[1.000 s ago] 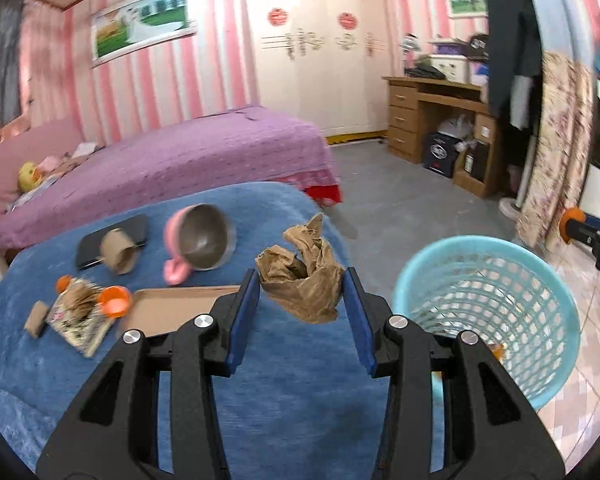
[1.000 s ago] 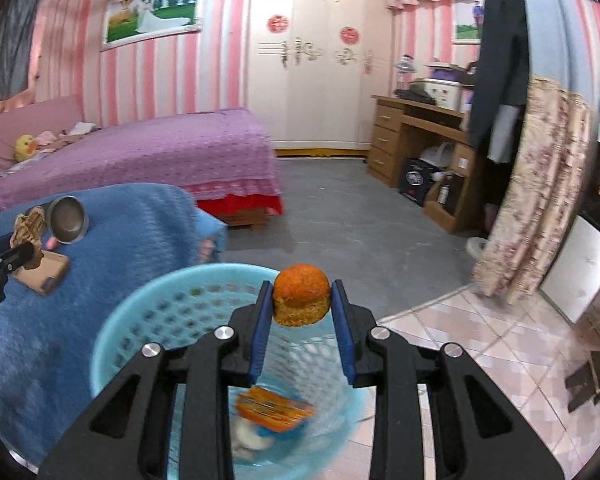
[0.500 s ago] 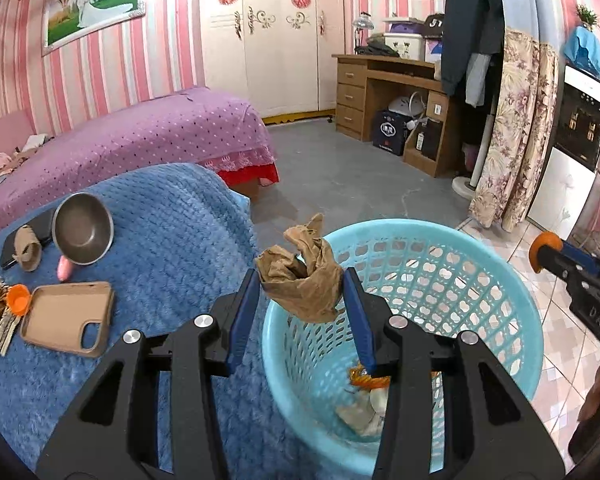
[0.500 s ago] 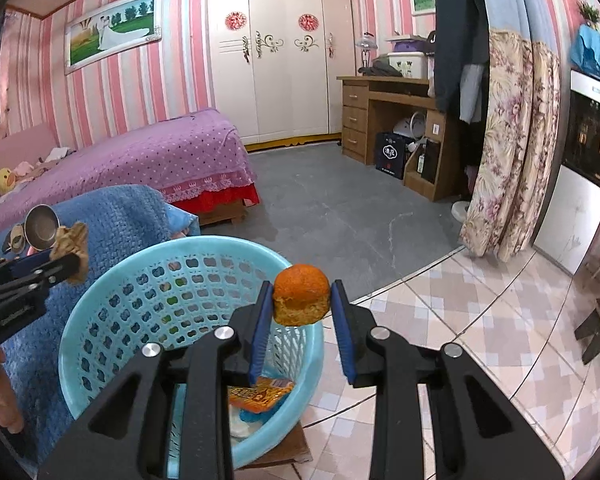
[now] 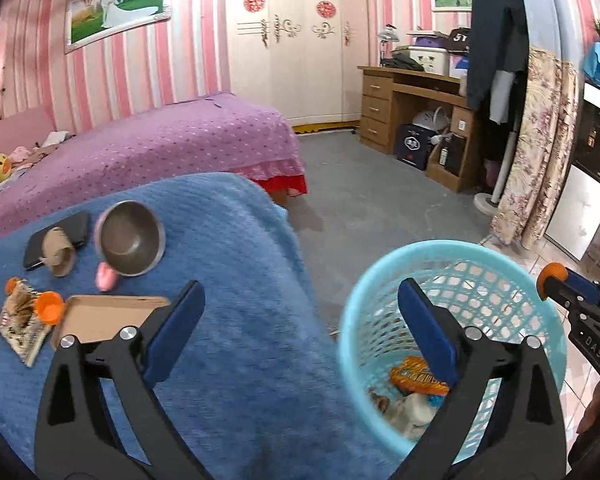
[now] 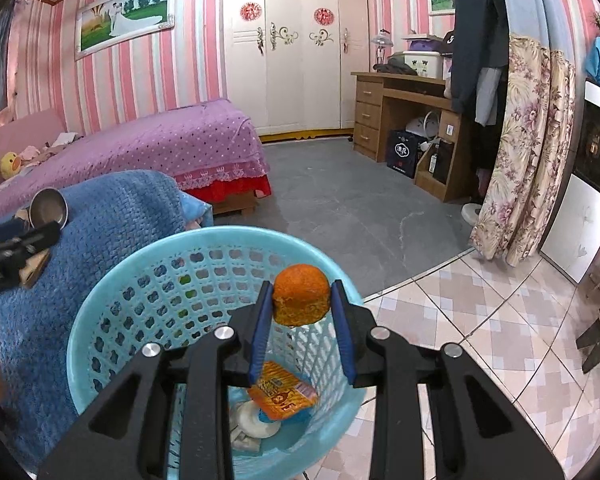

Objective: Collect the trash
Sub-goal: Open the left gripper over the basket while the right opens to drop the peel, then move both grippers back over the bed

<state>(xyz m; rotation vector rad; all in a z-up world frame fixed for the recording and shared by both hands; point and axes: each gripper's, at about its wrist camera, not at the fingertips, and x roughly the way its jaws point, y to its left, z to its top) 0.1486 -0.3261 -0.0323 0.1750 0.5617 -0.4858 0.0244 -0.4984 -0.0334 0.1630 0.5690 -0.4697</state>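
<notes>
Partly done: blue basket (image 6: 100,320) beside the surface (image 5: 236,240) holds an orange wrapper (image 6: 282,394) and white scraps. Right claw (image 6: 301,316) grips an orange lump (image 6: 300,298) above it, unreleased. Left claw (image 5: 300,328) gapes empty. Paper scraps (image 5: 22,320) remain on the surface.

Both views were evenly lit by soft indoor light; source not visible. Shadows were faint. Fisheye bending was strong at the edges, with black vignette in all 4 corners. The blue blanket (image 5: 236,280) showed motion blur in the left view. The right view was sharper; mild glare on the floor tiles (image 6: 480,320).
</notes>
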